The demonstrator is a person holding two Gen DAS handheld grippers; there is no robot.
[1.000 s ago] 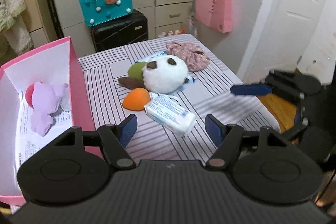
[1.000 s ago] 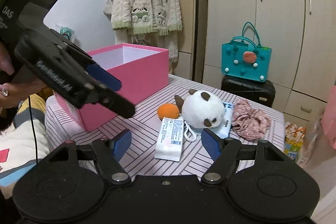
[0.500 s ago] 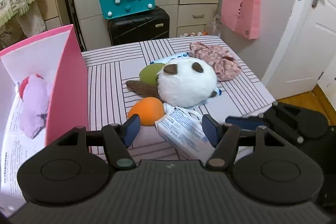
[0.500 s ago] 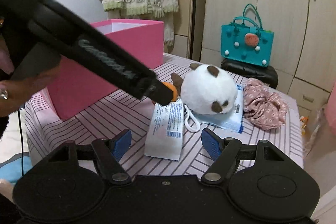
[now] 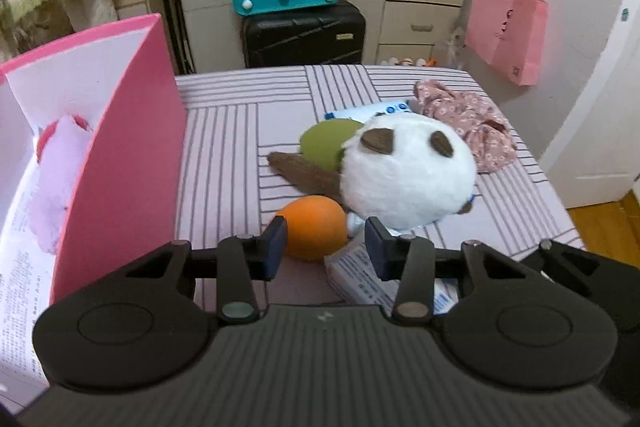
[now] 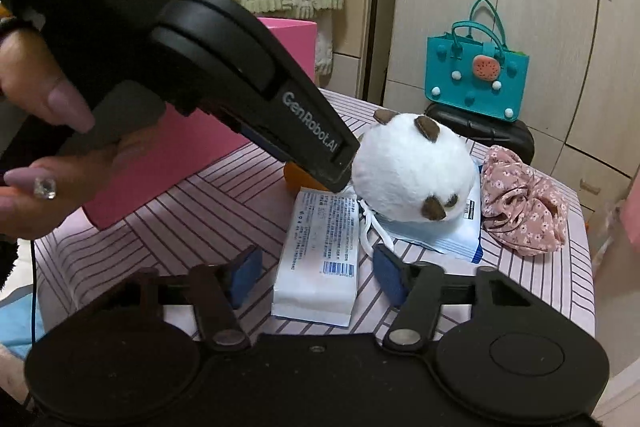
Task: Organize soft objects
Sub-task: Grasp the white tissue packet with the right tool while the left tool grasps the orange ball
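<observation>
In the left wrist view, the left gripper point(image 5: 326, 243) is seen low over the striped tablecloth point(image 5: 224, 155), its jaws having just been closing around the orange ball point(image 5: 314, 227); the left pad appears to meet the ball's side, while contact on the right pad cannot be made out, so a firm clamp is not confirmed. Behind the ball a white panda plush point(image 5: 404, 175) lies against a green ball point(image 5: 326, 143), which is partly covered by it. A tissue packet point(image 5: 360, 275) is largely hidden under the gripper body. The pink box point(image 5: 132, 131) is cut off at the left edge, with a lilac plush point(image 5: 52, 183) half concealed by its wall. In the right wrist view, the right gripper point(image 6: 316, 277) has jaws that have just been narrowing, and they stand apart on either side of the tissue packet point(image 6: 320, 251) without touching it. The left gripper point(image 6: 340, 167), held by a hand point(image 6: 36, 131), crosses the frame and hides nearly all of the orange ball point(image 6: 294, 177). A blue-edged packet point(image 6: 456, 235) lies mostly under the panda plush point(image 6: 412, 171), beside a floral scrunchie point(image 6: 520, 207).
</observation>
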